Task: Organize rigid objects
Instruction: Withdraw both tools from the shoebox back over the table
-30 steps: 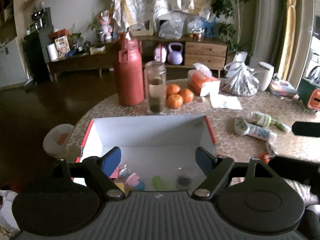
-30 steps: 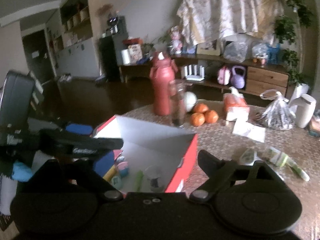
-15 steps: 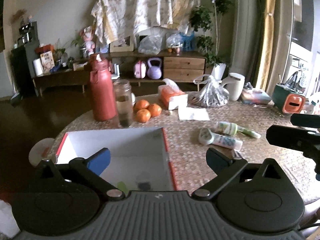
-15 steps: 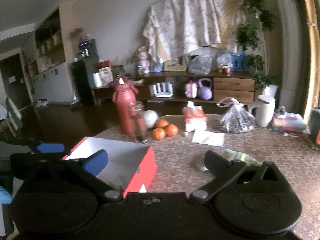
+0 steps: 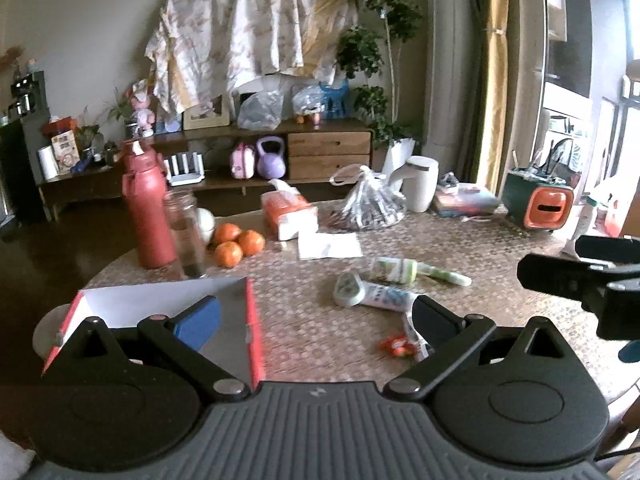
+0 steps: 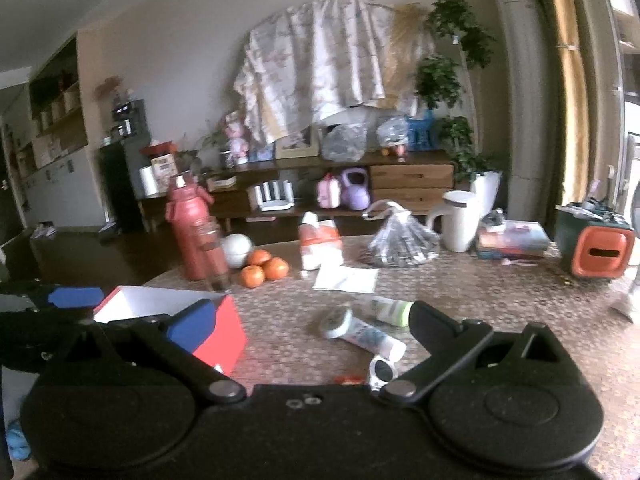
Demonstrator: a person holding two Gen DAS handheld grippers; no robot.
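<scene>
A red box with a white inside [image 5: 160,300] sits at the table's left; it also shows in the right wrist view [image 6: 224,332]. Two tubes lie on the table right of it: a white-and-blue one [image 5: 376,294] [image 6: 366,334] and a green-and-white one [image 5: 404,270] [image 6: 390,308]. A small red item [image 5: 396,346] and a silver item [image 6: 382,370] lie near the front. My left gripper [image 5: 316,318] is open and empty above the table. My right gripper [image 6: 310,320] is open and empty too; it also shows at the right edge of the left wrist view [image 5: 576,276].
A red flask [image 5: 148,216], a glass jar [image 5: 188,236], three oranges [image 5: 236,244], a tissue pack [image 5: 288,212], paper [image 5: 328,246], a plastic bag [image 5: 368,204], a white jug [image 5: 420,184], books and an orange-fronted box [image 5: 540,204] stand along the table's far side.
Both grippers have swung right, from over the box's inside to the table with the tubes. Both stay open and empty.
</scene>
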